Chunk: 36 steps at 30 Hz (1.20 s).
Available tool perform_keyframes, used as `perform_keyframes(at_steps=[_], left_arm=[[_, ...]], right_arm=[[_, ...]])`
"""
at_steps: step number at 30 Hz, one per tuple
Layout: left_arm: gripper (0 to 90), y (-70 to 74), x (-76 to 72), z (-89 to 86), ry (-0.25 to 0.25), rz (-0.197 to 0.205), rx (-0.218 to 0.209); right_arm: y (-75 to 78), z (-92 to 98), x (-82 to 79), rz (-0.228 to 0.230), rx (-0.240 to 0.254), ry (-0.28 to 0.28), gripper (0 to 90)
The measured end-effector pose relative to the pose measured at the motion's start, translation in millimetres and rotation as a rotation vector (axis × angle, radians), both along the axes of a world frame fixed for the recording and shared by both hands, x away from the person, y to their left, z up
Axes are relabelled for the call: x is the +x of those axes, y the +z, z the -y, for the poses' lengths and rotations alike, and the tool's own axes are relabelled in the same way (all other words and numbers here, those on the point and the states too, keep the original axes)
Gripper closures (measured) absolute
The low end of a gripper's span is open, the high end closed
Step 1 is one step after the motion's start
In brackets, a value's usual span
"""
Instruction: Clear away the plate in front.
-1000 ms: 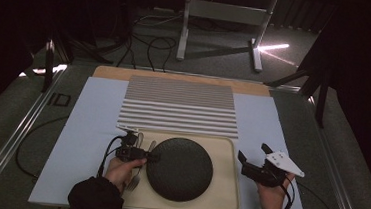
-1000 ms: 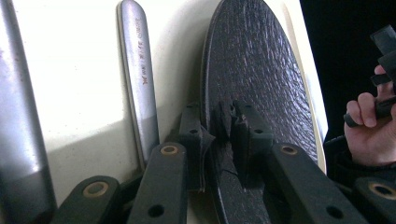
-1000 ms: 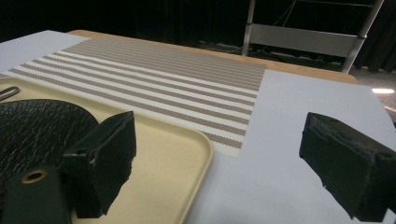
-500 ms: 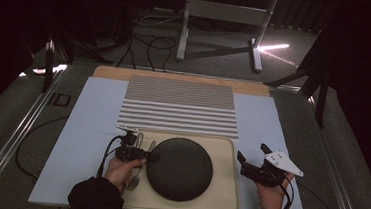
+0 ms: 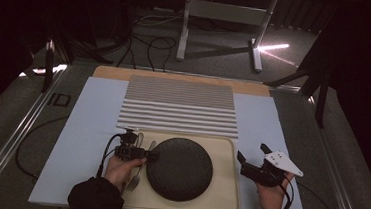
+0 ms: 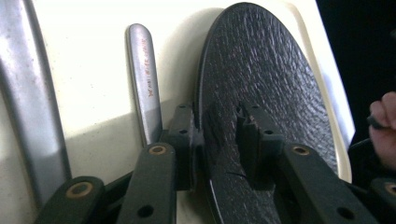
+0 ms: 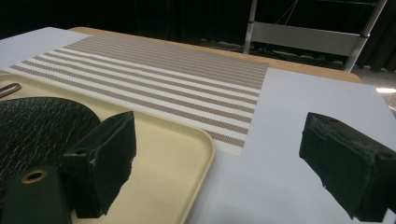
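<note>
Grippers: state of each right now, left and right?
Left gripper: jaws astride the rim of the black plate, just been opening; grip looks loose.
Right gripper: open, nothing between the jaws.

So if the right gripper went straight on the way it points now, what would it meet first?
Probably the striped placemat: the right gripper hangs open over the blue mat beside the tray. Depth is unclear.
</note>
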State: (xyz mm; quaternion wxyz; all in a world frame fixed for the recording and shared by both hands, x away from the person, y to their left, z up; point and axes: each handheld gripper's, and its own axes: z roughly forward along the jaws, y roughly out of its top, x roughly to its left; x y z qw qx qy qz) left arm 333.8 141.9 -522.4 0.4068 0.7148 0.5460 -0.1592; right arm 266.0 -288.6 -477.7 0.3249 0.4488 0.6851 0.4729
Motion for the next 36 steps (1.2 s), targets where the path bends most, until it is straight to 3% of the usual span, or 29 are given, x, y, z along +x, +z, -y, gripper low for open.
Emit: perform_keyframes(at_steps=[6, 10, 17, 26, 36], left_arm=[[58.7, 4.2, 1.1, 4.5, -0.057, 0.037, 0.042], [54.9, 7.4, 1.6, 7.5, -0.106, 0.083, 0.088], [51.0, 10.7, 2.0, 8.8, -0.15, 0.135, 0.117], [48.2, 11.6, 5.2, 0.3, -0.143, 0.174, 0.107], [43.8, 17.6, 8.4, -20.5, -0.096, 0.228, 0.075]], right_arm=[[0.0, -0.4, 0.0, 0.0, 0.0, 0.002, 10.6], [-0.3, -0.8, 0.2, -0.002, -0.003, 0.005, 10.6], [-0.4, -0.8, 0.2, -0.002, -0.002, 0.005, 10.6], [-0.8, -1.3, 0.4, -0.004, -0.004, 0.007, 10.6], [-0.8, -0.7, 0.4, -0.004, -0.001, 0.004, 10.6]])
